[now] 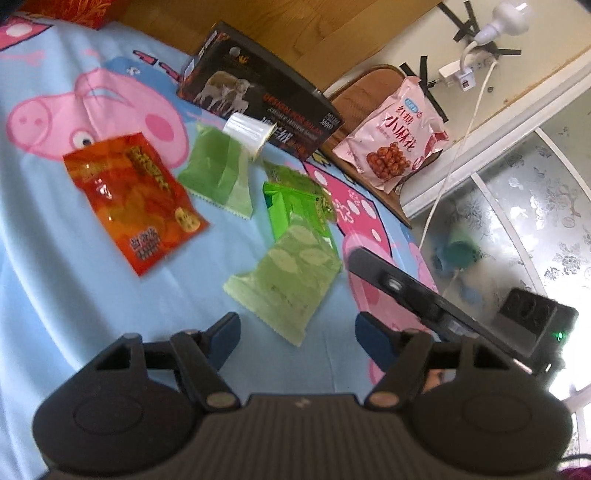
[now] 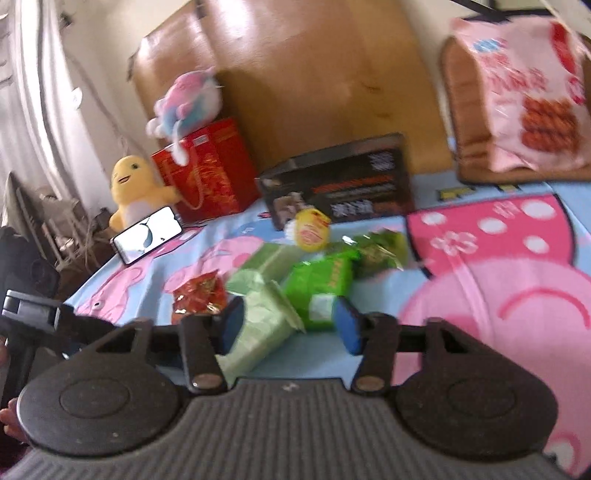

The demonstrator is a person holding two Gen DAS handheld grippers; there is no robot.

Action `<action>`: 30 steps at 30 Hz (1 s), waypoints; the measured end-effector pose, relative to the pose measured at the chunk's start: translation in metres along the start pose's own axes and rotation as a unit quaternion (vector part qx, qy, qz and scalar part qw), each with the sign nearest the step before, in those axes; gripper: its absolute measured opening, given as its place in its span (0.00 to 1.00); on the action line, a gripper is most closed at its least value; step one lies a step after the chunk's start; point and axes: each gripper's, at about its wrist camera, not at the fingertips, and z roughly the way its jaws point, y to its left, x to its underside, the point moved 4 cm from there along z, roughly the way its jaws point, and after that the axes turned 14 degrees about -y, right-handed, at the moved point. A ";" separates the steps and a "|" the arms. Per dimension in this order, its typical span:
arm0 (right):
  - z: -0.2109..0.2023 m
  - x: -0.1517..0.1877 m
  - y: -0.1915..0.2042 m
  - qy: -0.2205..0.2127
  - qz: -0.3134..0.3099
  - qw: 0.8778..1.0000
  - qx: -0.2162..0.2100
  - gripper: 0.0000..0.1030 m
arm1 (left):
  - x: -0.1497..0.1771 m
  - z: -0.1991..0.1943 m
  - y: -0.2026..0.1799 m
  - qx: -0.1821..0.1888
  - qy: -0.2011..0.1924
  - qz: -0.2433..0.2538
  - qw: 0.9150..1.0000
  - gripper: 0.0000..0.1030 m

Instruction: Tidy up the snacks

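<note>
Here our right gripper [image 2: 288, 325] stands released, a pale green snack packet [image 2: 258, 332] lying on the bed sheet [image 2: 480, 295] between its pads, unpinched; we should centre on its near end before clenching. Our left gripper [image 1: 295, 332] hovers released, just short of that packet.

I'm over a bed w/ a pale blue cartoon-pig sheet [image 1: 44, 236]. Behind it a wooden headboard [image 2: 314, 74], daylight glaring off it. Left of that, white curtains [image 2: 33, 85]. On the other side a cream wall [image 1: 491, 110] w/ black tape strips [image 1: 467, 18], a white power strip [image 1: 472, 68] and a cable [image 1: 458, 162] hanging down. Frosted flower-pattern glass [image 1: 535, 221] below, bright. Wooden chair [image 1: 373, 85] at the bed's edge.
</note>
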 end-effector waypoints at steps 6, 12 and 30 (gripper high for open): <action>0.021 0.025 0.003 0.067 0.038 0.997 -0.029 0.18 | -0.012 -0.004 0.008 -0.023 -0.017 0.001 1.000 0.52; -0.020 0.037 0.026 0.065 -0.039 0.996 -0.053 0.31 | -0.022 -0.014 0.012 -0.020 -0.029 0.008 0.999 0.60; 0.010 0.035 0.064 0.027 -0.202 0.978 -0.045 0.29 | -0.053 0.006 -0.036 -0.012 -0.035 0.114 0.993 0.51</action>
